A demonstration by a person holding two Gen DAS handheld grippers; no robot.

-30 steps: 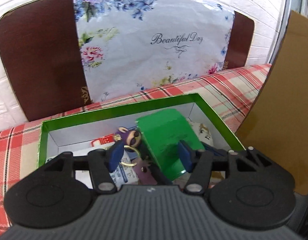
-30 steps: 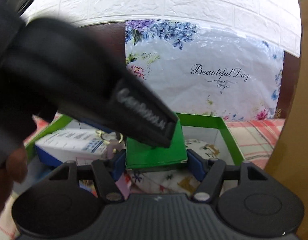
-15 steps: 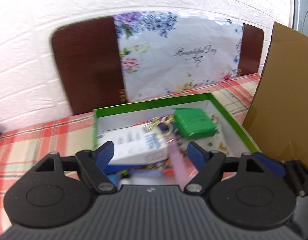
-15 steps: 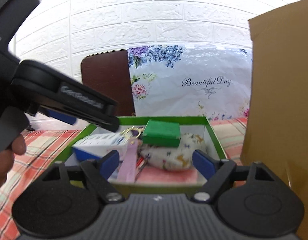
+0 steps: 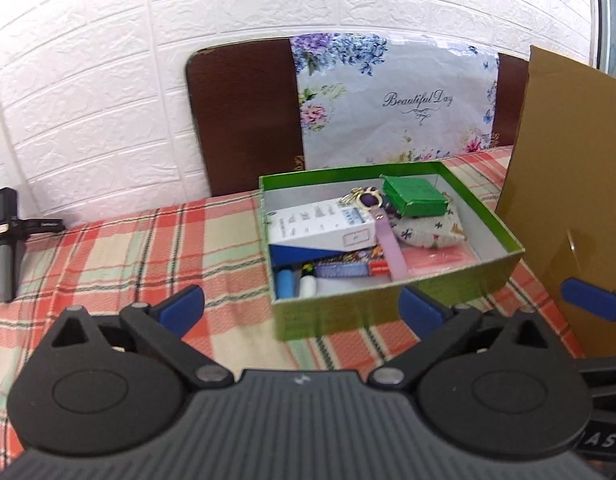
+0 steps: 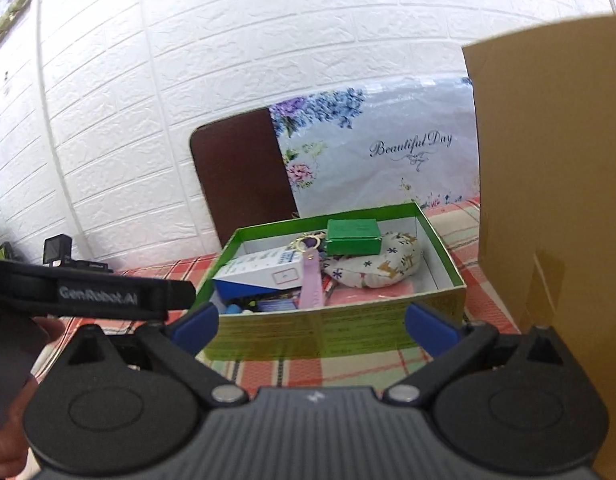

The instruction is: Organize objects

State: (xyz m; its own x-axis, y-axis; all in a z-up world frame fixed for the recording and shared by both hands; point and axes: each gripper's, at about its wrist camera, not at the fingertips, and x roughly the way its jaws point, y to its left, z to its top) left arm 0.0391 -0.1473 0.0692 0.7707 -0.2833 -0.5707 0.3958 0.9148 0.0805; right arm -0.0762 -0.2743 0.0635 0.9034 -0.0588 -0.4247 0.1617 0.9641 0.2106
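An open green box (image 5: 388,308) (image 6: 336,332) stands on the plaid cloth. Inside lie a small green box (image 5: 414,196) (image 6: 352,236) on a floral pouch (image 5: 428,232) (image 6: 380,266), a white and blue carton (image 5: 324,226) (image 6: 263,272), a purple keychain (image 5: 372,200) and a lilac strap (image 5: 392,246) (image 6: 312,284). My left gripper (image 5: 301,307) hovers in front of the box, its jaws opening wide with nothing between them. My right gripper (image 6: 314,324) is also back from the front wall, jaws opening and empty. The left gripper's black body (image 6: 107,296) shows at the left.
A tall cardboard sheet (image 5: 568,200) (image 6: 548,200) stands close on the right of the box. A brown board (image 5: 243,120) and a floral bag (image 5: 388,100) lean on the white brick wall behind. A black camera on a small stand (image 5: 3,240) sits far left.
Both grippers have drawn back from the box and their jaws have spread wide. The small green box, earlier between the right fingers, now rests on the pouch inside.
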